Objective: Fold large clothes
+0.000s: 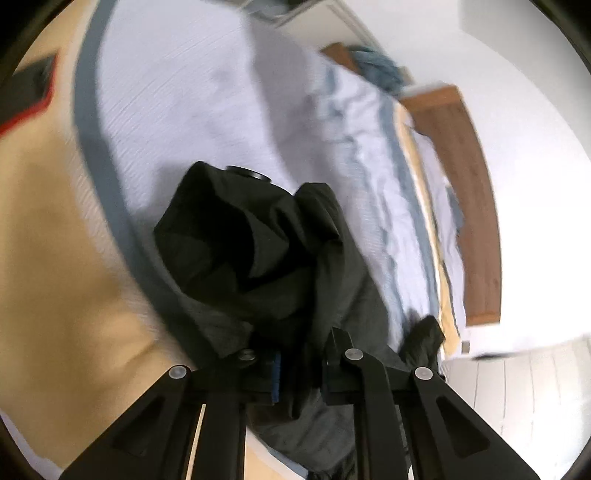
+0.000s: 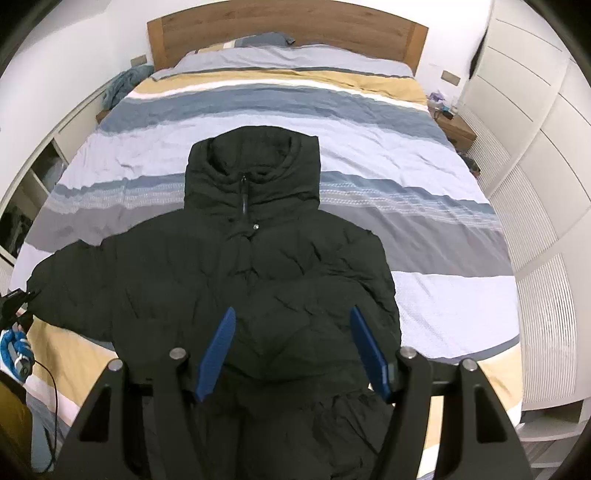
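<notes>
— Where's the jacket point(image 2: 251, 280) right now?

— It lies face up on the bed point(image 2: 424, 192), on the striped duvet, hood toward the wooden headboard point(image 2: 288, 26) and hem toward me. The zip is done up to the collar. In my right camera one sleeve stretches out flat to the picture's left; on the other side I see no sleeve lying out on the cover.

— And your right gripper point(image 2: 291, 350)?

— It hangs above the lower chest of the jacket, pointing steeply down. Its blue pads point(image 2: 218, 354) stand apart, about half way out, with nothing pinched between them. I see the black fabric through the gap, but the pads are clear of it.

— The left one?

— My left gripper point(image 1: 295, 369) is at the end of that outstretched sleeve. In its own camera, which is blurred, dark cloth bunches up right in front of the fingers and runs down between them. The jaws are pulled in tight, and the sleeve end is clamped there; only a sliver of blue pad shows beside the fabric.

— Can you see it from the other side?

— Just barely. At the far left edge of the right camera the gripper's black tip meets the cuff, low over the duvet's tan stripe.
</notes>
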